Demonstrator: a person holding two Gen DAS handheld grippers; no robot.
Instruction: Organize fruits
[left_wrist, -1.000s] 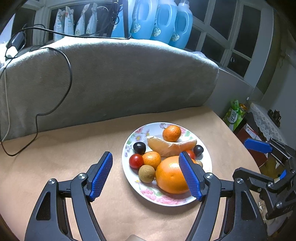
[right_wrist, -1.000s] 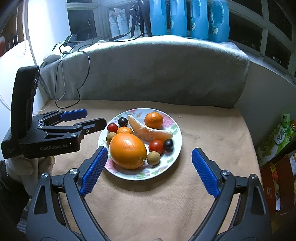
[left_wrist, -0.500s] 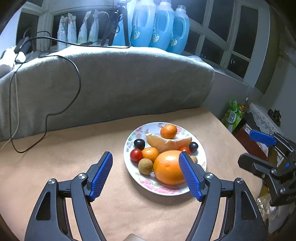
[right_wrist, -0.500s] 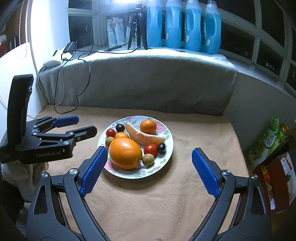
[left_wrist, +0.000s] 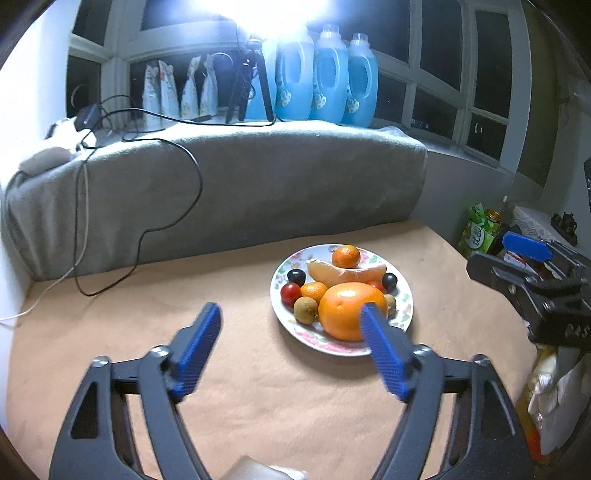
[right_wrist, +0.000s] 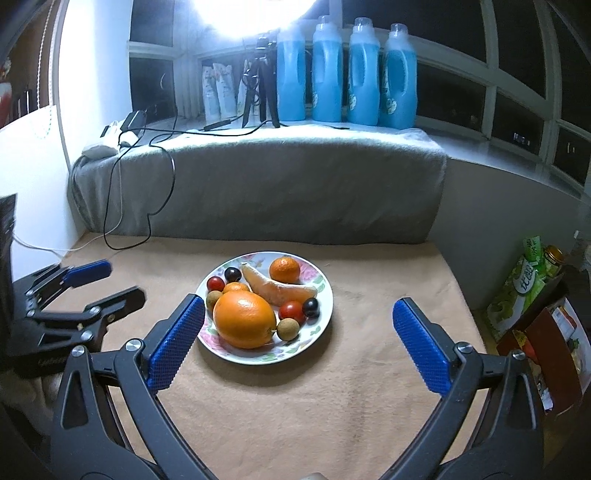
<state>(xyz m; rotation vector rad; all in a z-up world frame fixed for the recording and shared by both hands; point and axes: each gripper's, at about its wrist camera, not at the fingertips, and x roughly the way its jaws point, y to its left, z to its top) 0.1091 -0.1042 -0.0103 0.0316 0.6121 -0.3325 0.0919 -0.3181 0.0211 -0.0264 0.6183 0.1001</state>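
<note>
A flowered plate (right_wrist: 322, 320) sits on the tan cloth. It holds a large orange (right_wrist: 244, 319), a tangerine (right_wrist: 284, 269), a peeled pomelo wedge (right_wrist: 275, 288), small red tomatoes, dark grapes and brown longans. My right gripper (right_wrist: 299, 310) hovers short of the plate, its jaws opening with nothing between them. My left gripper (left_wrist: 290, 317) hangs to the plate's left and nearer me, its jaws also opening and empty. In the left wrist view the large orange (left_wrist: 345, 310) lies just beyond the right fingertip (left_wrist: 369, 314). Each gripper shows at the edge of the other's view.
A grey blanket-covered ledge (right_wrist: 258, 184) closes off the back, with black and white cables (left_wrist: 147, 229) trailing onto the cloth. Blue detergent bottles (right_wrist: 364, 74) and a tripod stand on the sill. Snack bags and boxes (right_wrist: 532, 295) crowd the floor past the right edge.
Both grippers have drawn back and up from the plate, which looks smaller and farther now. Both pairs of jaws stand a little wider. The fruit has not moved.
</note>
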